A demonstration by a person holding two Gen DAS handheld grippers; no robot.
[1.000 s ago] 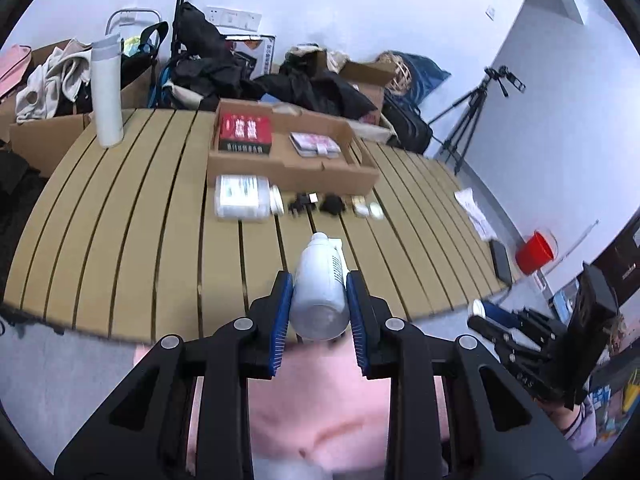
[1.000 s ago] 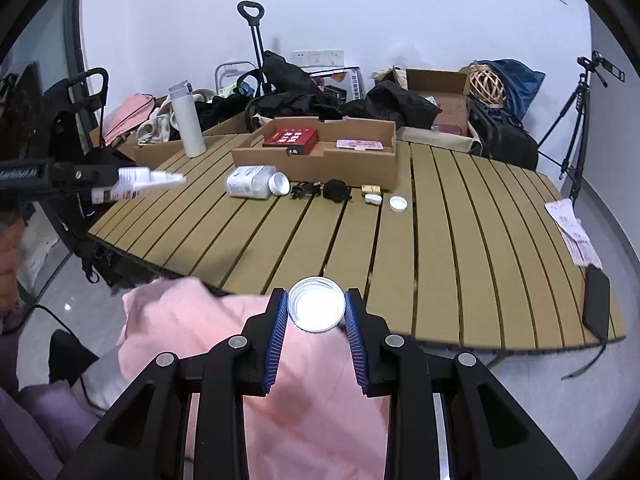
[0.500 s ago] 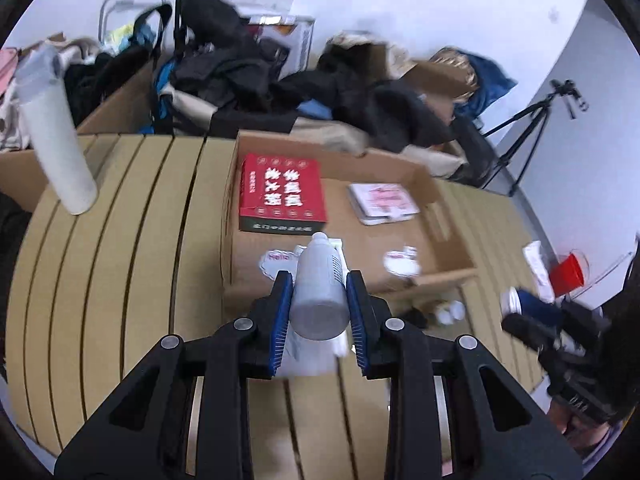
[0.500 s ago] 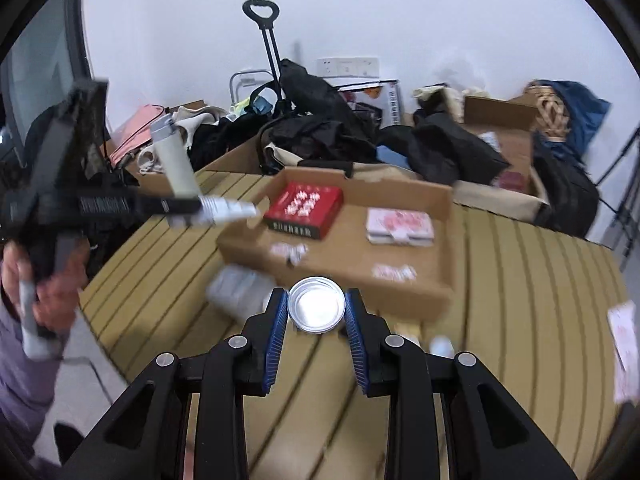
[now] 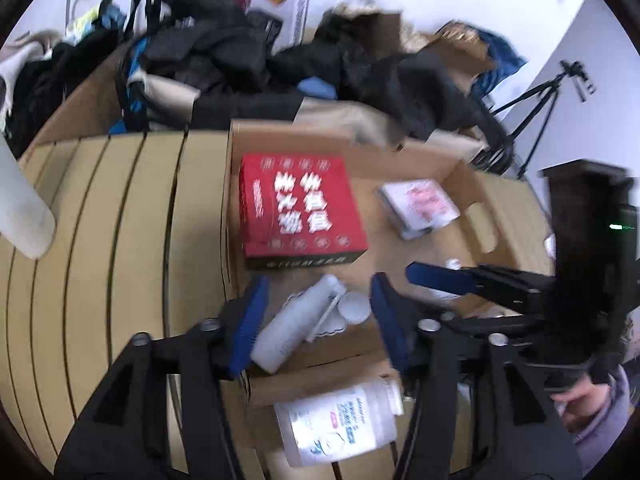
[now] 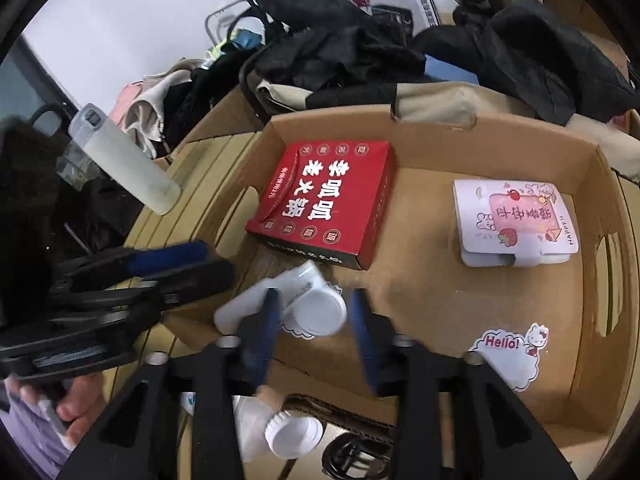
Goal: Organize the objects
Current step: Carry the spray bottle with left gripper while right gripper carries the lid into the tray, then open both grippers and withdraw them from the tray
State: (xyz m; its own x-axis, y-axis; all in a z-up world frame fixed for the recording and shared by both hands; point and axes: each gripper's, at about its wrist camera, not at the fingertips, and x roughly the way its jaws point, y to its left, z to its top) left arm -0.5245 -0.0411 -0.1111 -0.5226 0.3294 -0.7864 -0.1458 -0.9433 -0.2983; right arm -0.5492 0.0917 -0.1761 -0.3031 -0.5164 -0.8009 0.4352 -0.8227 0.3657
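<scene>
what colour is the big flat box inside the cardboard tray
Red with white lettering; clearest in the right wrist view.

Both my wrist cameras look steeply down along my claws, close over the cardboard box (image 5: 500,200) on the counter (image 5: 120,240); they share the red carton (image 6: 324,200) (each also catches the other claw).

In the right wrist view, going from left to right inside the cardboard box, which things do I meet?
Small white bottle lying at the box's left edge → round white lid beside it → Hello sticker on the floor of the cardboard box → pink-and-white packet. The red box overlaps these, so I leave it out.
</scene>
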